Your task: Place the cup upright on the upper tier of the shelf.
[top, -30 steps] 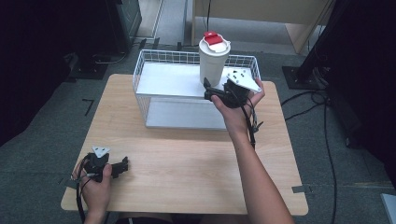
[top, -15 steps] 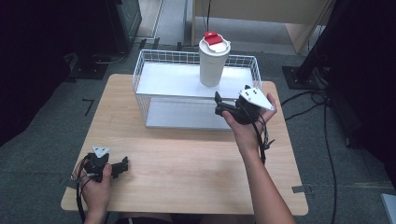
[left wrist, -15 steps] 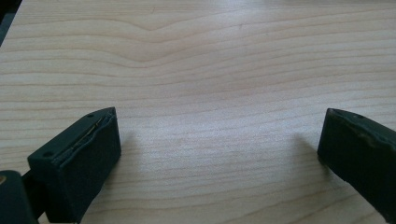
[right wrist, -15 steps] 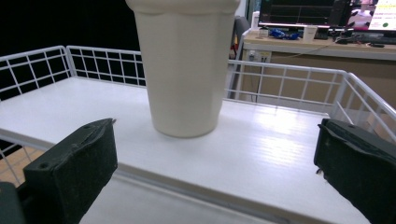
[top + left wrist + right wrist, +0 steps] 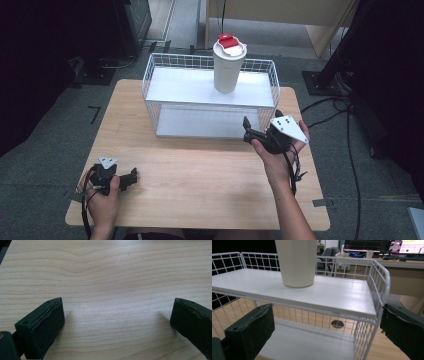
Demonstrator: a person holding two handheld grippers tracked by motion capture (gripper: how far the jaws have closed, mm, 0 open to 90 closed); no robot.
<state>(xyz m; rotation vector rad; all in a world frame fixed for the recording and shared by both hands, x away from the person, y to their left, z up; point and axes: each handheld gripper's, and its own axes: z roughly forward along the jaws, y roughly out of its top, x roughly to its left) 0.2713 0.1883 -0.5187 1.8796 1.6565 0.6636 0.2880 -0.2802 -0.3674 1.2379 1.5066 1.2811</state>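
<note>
A white cup (image 5: 228,67) (image 5: 296,262) with a red and white lid (image 5: 228,41) stands upright on the top shelf of a white wire rack (image 5: 210,88) (image 5: 332,297). My right gripper (image 5: 247,130) (image 5: 325,332) is open and empty, held just in front of the rack's right end, apart from the cup. My left gripper (image 5: 132,176) (image 5: 116,320) is open near the table's front left corner, with only bare wood between its jaws.
The rack's lower shelf (image 5: 207,122) (image 5: 307,342) holds nothing. The wooden table (image 5: 200,175) (image 5: 112,277) has free room across its front half. Dark equipment, a stand base (image 5: 320,82) and cables (image 5: 350,130) lie on the floor around it.
My right gripper has let go of the cup and drawn back down and toward the person, off the top shelf. The cup stays standing on the shelf. My left gripper has not moved.
</note>
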